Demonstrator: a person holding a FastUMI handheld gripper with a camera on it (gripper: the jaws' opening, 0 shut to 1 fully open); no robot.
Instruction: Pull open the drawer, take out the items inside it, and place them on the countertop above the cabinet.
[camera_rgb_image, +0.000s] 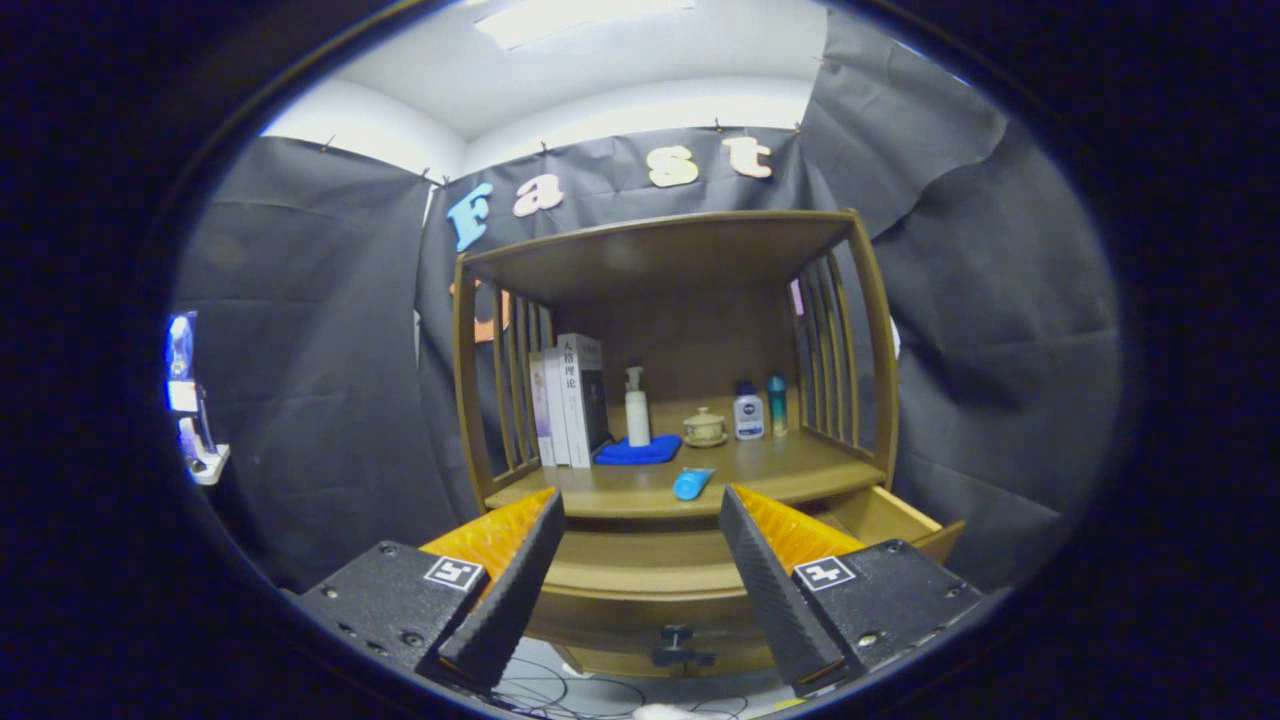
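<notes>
Gripper (640, 505) wide open, holding nothing. Blue tube (692, 484) lies on countertop (800, 468) at its front edge, long axis 1–7 o'clock, beyond the fingers. Drawer (900, 520) pulled open.
</notes>
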